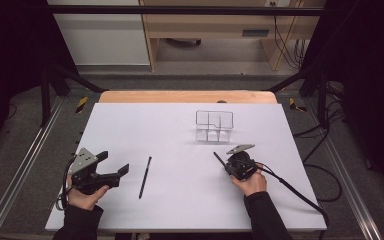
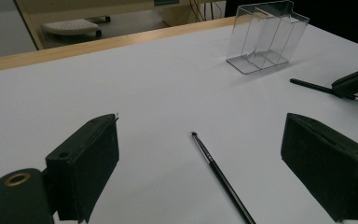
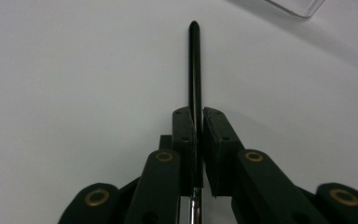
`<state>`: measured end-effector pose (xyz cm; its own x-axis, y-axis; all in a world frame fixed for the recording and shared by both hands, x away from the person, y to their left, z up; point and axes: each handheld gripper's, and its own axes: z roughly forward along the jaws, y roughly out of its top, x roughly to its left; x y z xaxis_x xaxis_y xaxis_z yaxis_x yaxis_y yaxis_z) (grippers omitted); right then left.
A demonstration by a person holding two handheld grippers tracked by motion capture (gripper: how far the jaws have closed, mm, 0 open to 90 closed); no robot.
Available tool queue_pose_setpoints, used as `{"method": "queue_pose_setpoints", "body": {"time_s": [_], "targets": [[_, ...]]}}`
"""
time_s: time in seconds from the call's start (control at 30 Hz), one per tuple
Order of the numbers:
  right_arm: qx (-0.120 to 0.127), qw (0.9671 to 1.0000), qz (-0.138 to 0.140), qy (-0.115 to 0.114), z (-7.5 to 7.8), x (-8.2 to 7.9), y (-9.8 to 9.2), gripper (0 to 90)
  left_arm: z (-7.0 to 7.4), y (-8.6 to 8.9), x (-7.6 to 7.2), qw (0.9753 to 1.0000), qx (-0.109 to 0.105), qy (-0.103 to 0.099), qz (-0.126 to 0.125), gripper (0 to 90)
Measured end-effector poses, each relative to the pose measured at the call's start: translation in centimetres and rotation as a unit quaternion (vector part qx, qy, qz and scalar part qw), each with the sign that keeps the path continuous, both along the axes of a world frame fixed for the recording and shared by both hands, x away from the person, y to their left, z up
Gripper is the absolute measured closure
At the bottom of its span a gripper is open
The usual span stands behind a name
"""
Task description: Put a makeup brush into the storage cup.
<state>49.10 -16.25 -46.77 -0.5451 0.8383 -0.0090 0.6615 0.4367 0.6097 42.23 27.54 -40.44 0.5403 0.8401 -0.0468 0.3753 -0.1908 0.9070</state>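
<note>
On the white surface [image 1: 130,130] the right tool [image 1: 228,164] has its two jaws pressed together on a thin black brush [image 3: 195,65], clamped near the middle of its handle; in the right gripper view the dark pointed end sticks out ahead of the jaws over the surface, and a short silvery part of the brush shows behind them at the bottom edge. In the high view this held brush [image 1: 220,159] points away from the person and a little to the left, its tip just short of a clear plastic organizer [image 1: 214,125] that stands upright on the far right part of the surface, divided into several compartments. The organizer [image 2: 266,37] also appears in the left gripper view, with the held brush and the right tool beside it at the right edge. The left tool [image 1: 114,170] rests at the near left of the surface in the person's hand [image 1: 82,197], its jaws wide apart and holding nothing. A second black brush [image 1: 145,176] lies flat on the surface just to the right of the left tool, between the two tools, touching neither; in the left gripper view this second brush [image 2: 219,175] lies between the spread jaws and ahead of them, its small dark head pointing toward the far edge.
</note>
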Motion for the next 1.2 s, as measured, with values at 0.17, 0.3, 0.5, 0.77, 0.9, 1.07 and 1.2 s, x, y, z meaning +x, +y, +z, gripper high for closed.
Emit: {"method": "queue_pose_setpoints", "body": {"time_s": [0.17, 0.3, 0.5, 0.77, 0.9, 1.07, 1.2], "targets": [[-0.001, 1.0000, 0.005, -0.001, 0.0, 0.0, 0.0, 83.7, 0.0, 0.0, 0.0, 1.0000, -0.001, 0.000, 0.001, 10.6], [-0.004, 0.9999, 0.007, -0.006, 0.0, 0.0, 0.0, 80.3, 0.0, 0.0, 0.0, 1.0000, -0.001, -0.001, 0.001, 10.6], [0.000, 0.9998, 0.003, -0.019, 0.9, -0.2, -0.4, 69.1, -0.1, 0.0, 0.1, 1.0000, -0.003, 0.003, 0.000, 10.6], [-0.014, 0.9997, 0.021, 0.004, 3.4, 0.2, -0.4, 62.8, 0.0, 0.1, 0.1, 1.0000, -0.004, 0.003, -0.002, 10.4], [-0.033, 0.9983, 0.035, 0.034, 4.1, 0.9, -0.1, 61.7, 0.1, 0.2, 0.1, 1.0000, -0.003, 0.003, -0.002, 10.4], [-0.053, 0.9959, 0.039, 0.062, 4.0, 1.7, 0.2, 61.2, 0.1, 0.2, 0.1, 1.0000, -0.002, 0.004, -0.002, 10.3], [-0.063, 0.9939, 0.043, 0.080, 3.6, 2.3, 0.7, 61.1, 0.0, 0.1, 0.1, 1.0000, -0.001, 0.005, -0.002, 10.3]]}}
